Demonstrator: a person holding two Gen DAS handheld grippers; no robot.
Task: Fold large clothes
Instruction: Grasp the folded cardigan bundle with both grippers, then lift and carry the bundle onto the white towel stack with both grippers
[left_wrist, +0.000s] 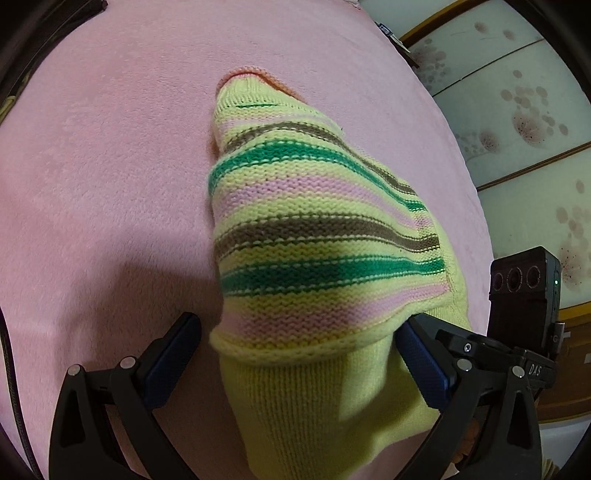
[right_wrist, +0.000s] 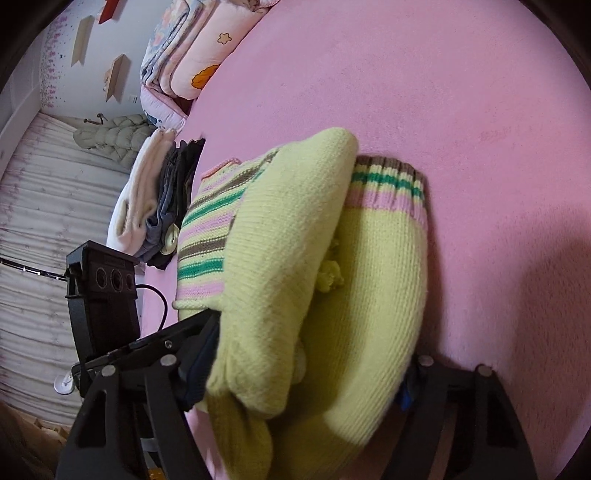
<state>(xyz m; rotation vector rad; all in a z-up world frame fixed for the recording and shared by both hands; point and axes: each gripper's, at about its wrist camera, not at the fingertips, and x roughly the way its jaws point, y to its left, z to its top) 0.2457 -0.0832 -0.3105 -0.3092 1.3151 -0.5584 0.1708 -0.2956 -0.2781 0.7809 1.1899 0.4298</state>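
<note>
A yellow-green knitted sweater (left_wrist: 314, 229) with green, pink and brown stripes lies folded in a bundle on the pink bed cover (left_wrist: 110, 166). In the left wrist view my left gripper (left_wrist: 299, 354) is wide open, one finger on each side of the bundle's near end, not clamping it. In the right wrist view the sweater (right_wrist: 288, 258) fills the middle, with a striped cuff (right_wrist: 388, 184) at its far end. My right gripper (right_wrist: 303, 384) straddles the bundle's near end; its fingers sit against the fabric on both sides.
A stack of folded clothes (right_wrist: 159, 206) lies at the bed's left edge, with folded quilts (right_wrist: 192, 55) beyond it. The other gripper's black camera block (right_wrist: 107, 291) stands left of the sweater. Floral wall panels (left_wrist: 517, 110) rise past the bed's right edge.
</note>
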